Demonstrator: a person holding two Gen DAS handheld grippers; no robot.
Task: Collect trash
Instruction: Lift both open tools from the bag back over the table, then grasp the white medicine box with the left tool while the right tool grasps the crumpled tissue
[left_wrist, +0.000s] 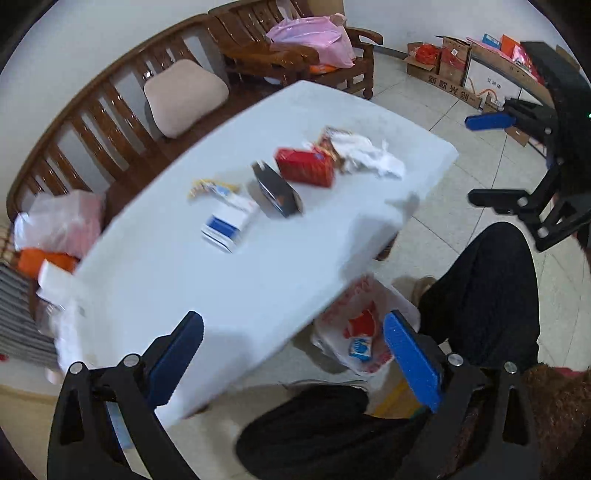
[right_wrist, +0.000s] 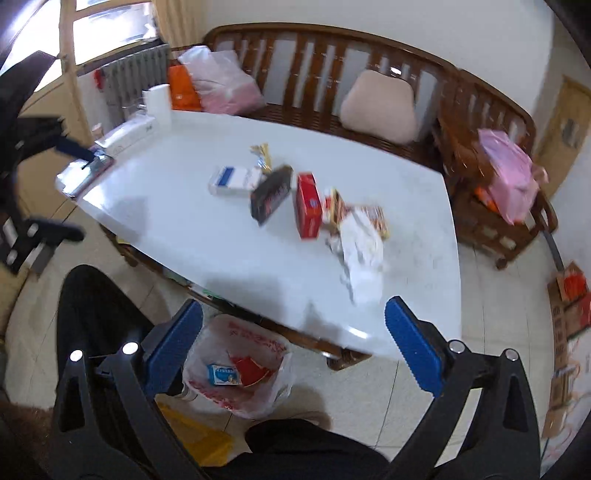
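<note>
Trash lies in a row on the white table (left_wrist: 207, 295) (right_wrist: 177, 236): a blue-and-white box (left_wrist: 227, 225) (right_wrist: 231, 181), a black box (left_wrist: 277, 190) (right_wrist: 271, 194), a red box (left_wrist: 306, 168) (right_wrist: 308, 210), a yellow wrapper (left_wrist: 207, 186) (right_wrist: 263, 155) and crumpled white paper (left_wrist: 373, 155) (right_wrist: 364, 254). A white plastic trash bag (left_wrist: 364, 334) (right_wrist: 236, 369) stands open on the floor by the table's near edge, with a red piece and a small blue box inside. My left gripper (left_wrist: 293, 332) and right gripper (right_wrist: 293, 328) are both open, empty and held above the table's near edge.
A wooden bench (right_wrist: 332, 48) with a beige cushion (left_wrist: 184, 98) (right_wrist: 380, 107) and plastic bags runs behind the table. A wooden chair holds a pink bag (left_wrist: 314, 37) (right_wrist: 509, 173). Cardboard boxes (left_wrist: 454, 62) stand on the tiled floor. The person's dark-trousered legs (left_wrist: 487, 295) are close by.
</note>
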